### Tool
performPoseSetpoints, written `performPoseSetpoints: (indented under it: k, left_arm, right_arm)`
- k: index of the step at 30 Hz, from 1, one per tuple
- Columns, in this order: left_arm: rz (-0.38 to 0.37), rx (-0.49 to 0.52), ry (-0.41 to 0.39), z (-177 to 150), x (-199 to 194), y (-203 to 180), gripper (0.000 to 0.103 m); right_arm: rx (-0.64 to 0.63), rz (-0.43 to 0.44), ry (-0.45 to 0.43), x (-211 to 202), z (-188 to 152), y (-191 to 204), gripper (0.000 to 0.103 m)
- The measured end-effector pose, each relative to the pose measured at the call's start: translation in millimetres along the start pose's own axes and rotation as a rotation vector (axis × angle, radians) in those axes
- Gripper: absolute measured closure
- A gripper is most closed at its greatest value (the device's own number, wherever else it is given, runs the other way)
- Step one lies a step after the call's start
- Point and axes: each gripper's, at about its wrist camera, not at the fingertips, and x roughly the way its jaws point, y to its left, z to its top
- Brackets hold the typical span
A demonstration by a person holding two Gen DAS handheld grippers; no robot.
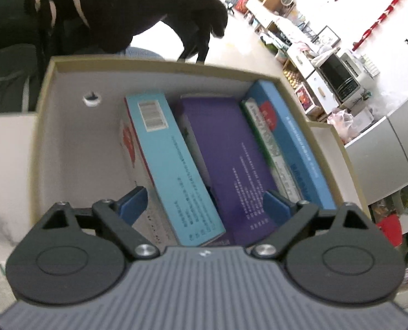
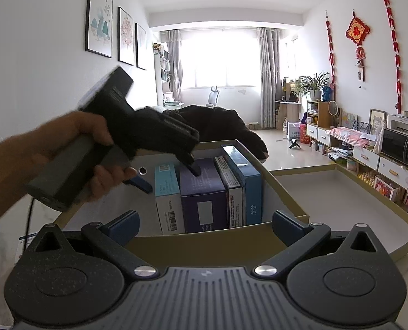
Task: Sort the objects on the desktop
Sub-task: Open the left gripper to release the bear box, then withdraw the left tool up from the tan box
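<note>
A gold-rimmed storage box (image 1: pixel 160 64) (image 2: pixel 204 238) with white walls holds several small cartons standing side by side: a light-blue box (image 1: pixel 173 165) (image 2: pixel 166 189), a purple box (image 1: pixel 231 159) (image 2: pixel 204 192), a white-and-green box (image 1: pixel 270 148) (image 2: pixel 233 189) and a blue box (image 1: pixel 294 137) (image 2: pixel 248 181). My left gripper (image 1: pixel 205 205) (image 2: pixel 168 177) tilts down into the storage box, open. Its blue pads straddle the light-blue and purple boxes without pressing them. My right gripper (image 2: pixel 205 225) is open and empty, just outside the near wall.
The box's open lid (image 2: pixel 341 187) lies to the right. A person's hand (image 2: pixel 74 148) holds the left gripper's handle. A dark fuzzy cloth (image 1: pixel 138 8) (image 2: pixel 217 121) sits behind the box. The box's left half shows bare white floor. Low shelves with a microwave (image 2: pixel 399 145) line the right wall.
</note>
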Motion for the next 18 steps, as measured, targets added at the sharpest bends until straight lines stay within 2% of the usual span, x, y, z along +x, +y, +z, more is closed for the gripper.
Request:
performPoseSetpoints:
  k: [3, 11, 14, 18]
  left_arm:
    - [-0.025, -0.029, 0.009, -1.8, 4.2, 8.0, 0.004]
    - [-0.155, -0.083, -0.016, -6.5, -3.6, 24.1, 0.007]
    - [-0.148, -0.104, -0.012, -6.3, -5.4, 23.5, 0.007]
    - [-0.105, -0.064, -0.029, -7.5, -14.2, 11.1, 0.006]
  right_arm:
    - [-0.003, -0.009, -0.003, 0.3, -0.5, 1.1, 0.000]
    - [0.015, -0.001, -0.010, 0.1, -0.1, -0.4, 0.000]
    - [0.011, -0.011, -0.010, 0.4, -0.1, 0.7, 0.000]
    - [0.001, -0.011, -0.006, 0.4, -0.1, 2.1, 0.000]
